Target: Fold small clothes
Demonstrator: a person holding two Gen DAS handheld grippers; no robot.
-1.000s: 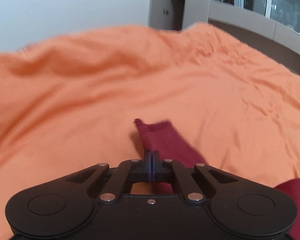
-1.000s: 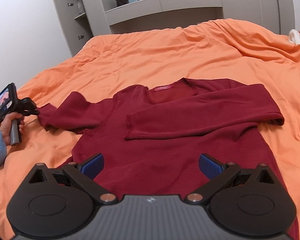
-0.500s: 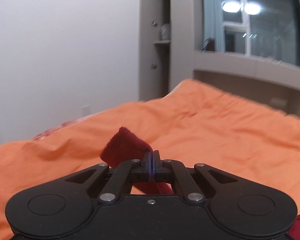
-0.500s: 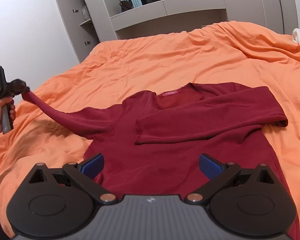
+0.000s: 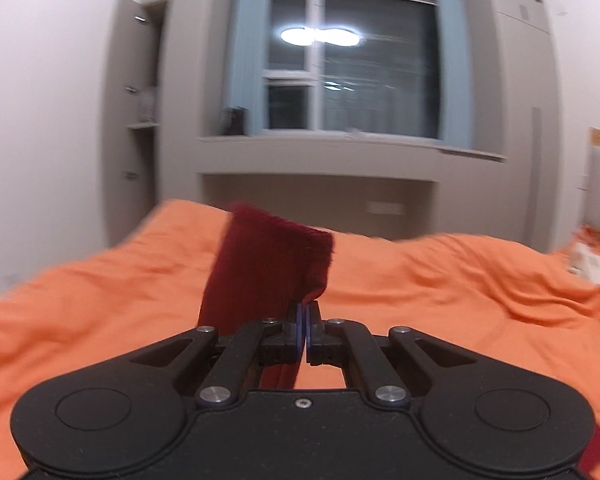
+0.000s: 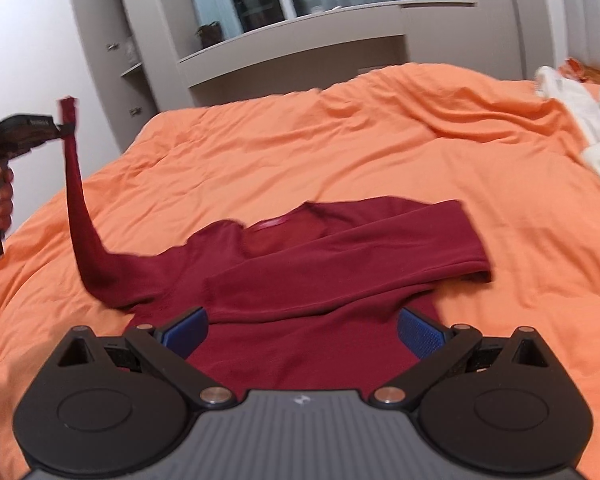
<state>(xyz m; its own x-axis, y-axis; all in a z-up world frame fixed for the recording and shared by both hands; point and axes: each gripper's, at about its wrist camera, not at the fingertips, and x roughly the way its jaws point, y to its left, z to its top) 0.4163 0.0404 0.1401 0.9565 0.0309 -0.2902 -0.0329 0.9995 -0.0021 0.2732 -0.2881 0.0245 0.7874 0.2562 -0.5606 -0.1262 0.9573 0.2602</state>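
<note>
Folding the second sleeve is the step in hand, as I read it. Bed (image 6: 380,152) with orange cover carries the dark red sweater (image 6: 300,340), lying flat with its body just ahead of my right gripper (image 6: 302,330). One sleeve (image 6: 360,264) is already laid across the chest. The other sleeve (image 6: 78,216) is off the bed, rising steeply from the shoulder to my left gripper (image 5: 302,330). Left fingers are pressed together, pinching the cuff (image 5: 276,256), which stands up above them. Right fingers are spread wide with nothing between them, hovering over the lower body of the sweater.

Next move, my call: carry the cuff across the chest and lay it over the first sleeve without dragging the shoulder.

Containers: none in use. Pale heap (image 6: 580,120) at the far right edge is probably more laundry, too blurred to confirm.
</note>
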